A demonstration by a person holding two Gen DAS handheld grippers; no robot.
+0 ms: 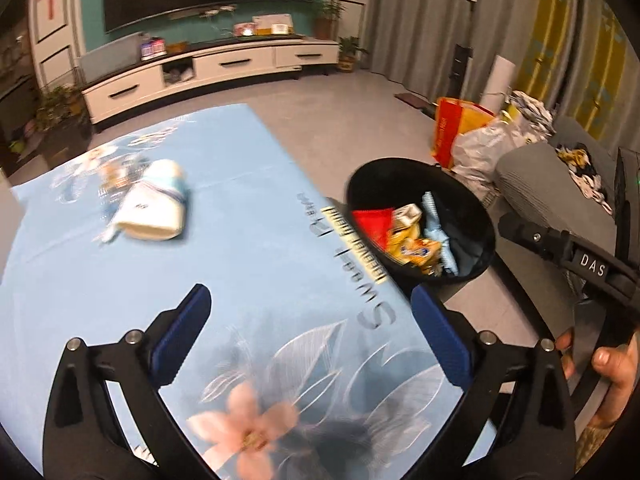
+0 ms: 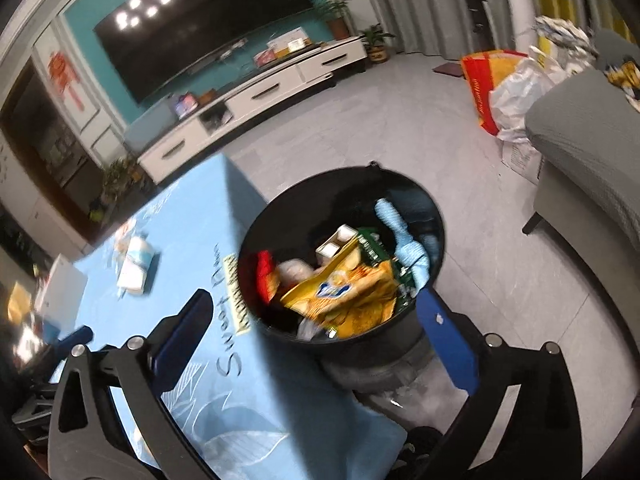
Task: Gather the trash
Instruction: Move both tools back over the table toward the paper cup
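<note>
The white and pale-blue packet left on the blue floral tablecloth looks like a soft, light pack, perhaps tissues, though blur hides its print; it should squash easily and weigh little, so a pinch across its narrow middle, where the blue band wraps it, seems the safest hold. It lies at about ten o'clock from the left gripper, well apart from it. Both the left gripper and the right gripper stand wide apart with nothing between their blue pads. The black bin, at one o'clock beside the table edge, already holds a yellow snack bag, red wrapper and blue scraps.
</note>
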